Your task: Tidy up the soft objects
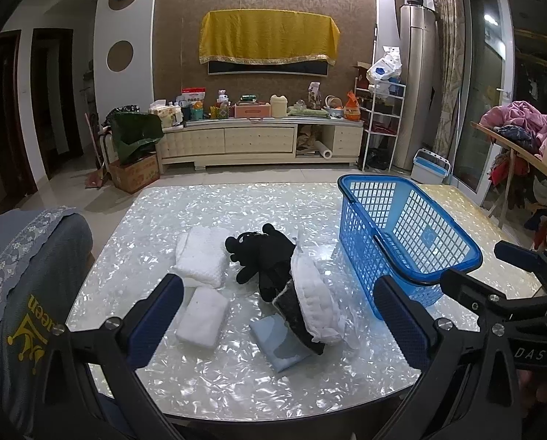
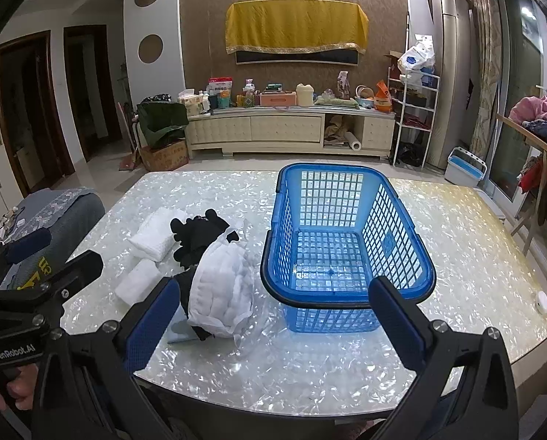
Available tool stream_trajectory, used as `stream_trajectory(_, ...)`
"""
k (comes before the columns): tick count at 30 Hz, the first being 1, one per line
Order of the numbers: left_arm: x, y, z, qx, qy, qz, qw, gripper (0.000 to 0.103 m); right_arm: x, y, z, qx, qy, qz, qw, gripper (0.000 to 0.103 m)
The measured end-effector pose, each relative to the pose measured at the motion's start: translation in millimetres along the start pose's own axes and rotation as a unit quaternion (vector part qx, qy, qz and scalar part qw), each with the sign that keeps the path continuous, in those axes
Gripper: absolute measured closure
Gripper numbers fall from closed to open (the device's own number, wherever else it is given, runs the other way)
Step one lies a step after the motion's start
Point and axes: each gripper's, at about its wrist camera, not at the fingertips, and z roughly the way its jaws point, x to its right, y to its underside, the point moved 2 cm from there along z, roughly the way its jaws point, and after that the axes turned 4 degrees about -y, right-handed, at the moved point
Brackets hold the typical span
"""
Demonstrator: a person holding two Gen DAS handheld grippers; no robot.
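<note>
A heap of soft things lies on the shiny white table [image 1: 236, 374]: a black glove [image 1: 262, 253], a white padded cloth [image 1: 317, 304] over a dark piece, a pale blue folded cloth [image 1: 277, 344], a white towel [image 1: 201, 256] and a small white pad [image 1: 203, 315]. An empty blue basket [image 2: 346, 242] stands to their right. My left gripper [image 1: 279, 326] is open and empty, held near the table's front edge before the heap. My right gripper [image 2: 273, 326] is open and empty, before the basket's near rim. The heap also shows in the right wrist view [image 2: 222, 286].
A grey covered chair back [image 1: 27, 275] stands at the table's left side. A clothes-laden table [image 1: 522, 139] is at the right. A TV cabinet [image 1: 258, 139] lines the far wall. A small white round object [image 2: 542, 299] sits at the table's right edge.
</note>
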Motion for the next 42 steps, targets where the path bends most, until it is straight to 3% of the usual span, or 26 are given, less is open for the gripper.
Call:
stream_trajectory(32,4.8,-0.5,-1.8,0.0,0.008,0.012,0.9999,0.0,2.0,-0.5,-0.4,-0.009,0.001,0.0,1.0,0.0)
stream_trajectory(38,-4.2,-1.0,4.9,-0.009,-0.008,0.012,0.9999,0.0,4.6,-2.1,0.6,-0.016,-0.001,-0.001,1.0,0.0)
stream_trajectory(42,-15.9,-4.1,12.2,-0.024,0.001,0.019,0.9995,0.0,9.5,-8.0,2.7,-0.018,0.0,0.002,1.0,0.0)
